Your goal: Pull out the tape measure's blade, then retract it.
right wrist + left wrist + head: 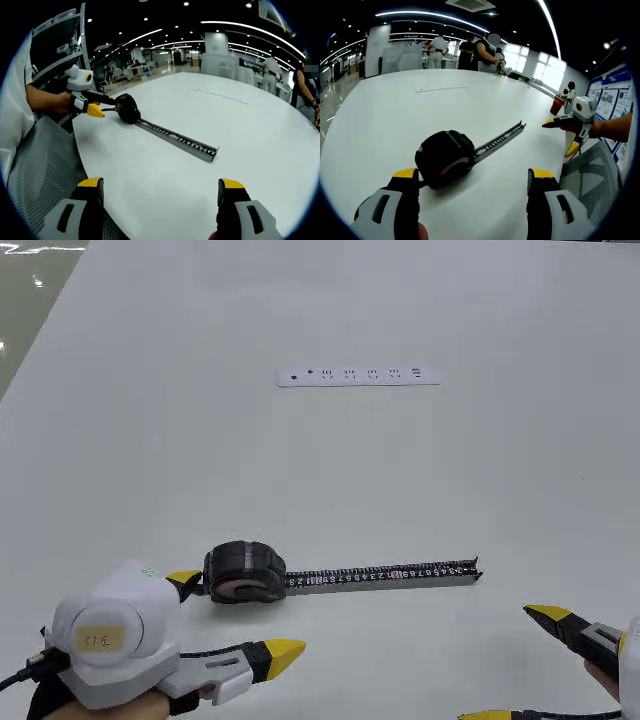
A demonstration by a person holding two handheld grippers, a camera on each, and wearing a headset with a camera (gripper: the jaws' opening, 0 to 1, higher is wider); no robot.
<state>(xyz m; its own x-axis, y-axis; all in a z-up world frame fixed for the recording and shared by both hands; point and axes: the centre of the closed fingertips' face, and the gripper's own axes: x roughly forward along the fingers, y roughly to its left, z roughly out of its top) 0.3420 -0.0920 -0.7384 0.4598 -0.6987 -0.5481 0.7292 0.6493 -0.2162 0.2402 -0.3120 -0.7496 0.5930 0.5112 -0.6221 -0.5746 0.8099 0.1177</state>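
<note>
A black tape measure (244,572) lies on the white table (330,470), its blade (385,575) drawn out to the right and lying flat. My left gripper (236,617) stands open right behind the case (445,157), one yellow-tipped finger (183,577) at its left side, the other nearer the front edge. My right gripper (520,665) is open at the lower right, short of the blade's hook end (212,151), with nothing between its fingers. In the right gripper view the case (127,108) sits far left beside the left gripper (97,106).
A white power strip (357,376) lies flat farther back on the table. A grey mesh chair (592,172) stands by the table's near edge. Several people (482,50) stand at the far end of the room.
</note>
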